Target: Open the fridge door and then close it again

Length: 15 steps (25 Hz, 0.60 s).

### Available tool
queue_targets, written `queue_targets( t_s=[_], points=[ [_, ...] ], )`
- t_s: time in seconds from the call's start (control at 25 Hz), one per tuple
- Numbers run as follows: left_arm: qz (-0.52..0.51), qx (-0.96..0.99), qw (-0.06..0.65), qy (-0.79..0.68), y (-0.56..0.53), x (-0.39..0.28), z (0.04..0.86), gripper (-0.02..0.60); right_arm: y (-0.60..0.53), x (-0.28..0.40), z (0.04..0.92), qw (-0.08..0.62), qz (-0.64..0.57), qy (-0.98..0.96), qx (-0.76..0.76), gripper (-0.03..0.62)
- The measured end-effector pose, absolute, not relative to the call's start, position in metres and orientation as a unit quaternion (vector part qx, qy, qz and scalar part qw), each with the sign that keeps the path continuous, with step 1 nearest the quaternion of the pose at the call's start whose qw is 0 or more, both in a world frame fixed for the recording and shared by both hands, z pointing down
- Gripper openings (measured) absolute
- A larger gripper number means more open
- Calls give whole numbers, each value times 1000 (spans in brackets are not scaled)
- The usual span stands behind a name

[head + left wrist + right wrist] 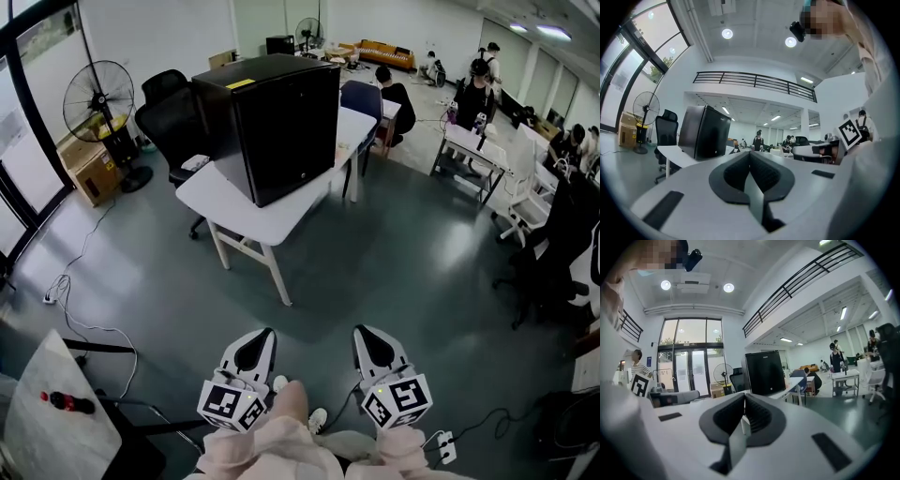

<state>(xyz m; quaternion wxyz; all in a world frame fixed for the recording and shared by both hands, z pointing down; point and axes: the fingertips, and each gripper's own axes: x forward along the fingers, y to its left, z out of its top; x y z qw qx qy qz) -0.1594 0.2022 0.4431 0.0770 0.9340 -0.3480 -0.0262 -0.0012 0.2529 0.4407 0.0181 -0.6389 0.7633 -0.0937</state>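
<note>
Before the fridge, left tongs, right tongs clenched; its top: head view only.

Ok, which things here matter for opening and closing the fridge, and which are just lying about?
Job: fridge, left gripper, right gripper.
Lying about: fan, chair, box.

- I see a white desk standing on the grey floor, well ahead of me.
- A black fridge sits directly on the desk, toward its far end, with its door shut.
- A small white object lies at the desk's left edge, near the fridge.
- A white cable trails across the floor at left.
</note>
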Motion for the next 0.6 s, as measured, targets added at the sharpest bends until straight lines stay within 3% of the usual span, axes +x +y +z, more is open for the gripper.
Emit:
queue_targets(
  t_s=[0.6],
  points=[
    [-34,938,81,-337,96,-104,440,12,157,50,447,8,-103,757,-645,15]
  ],
)
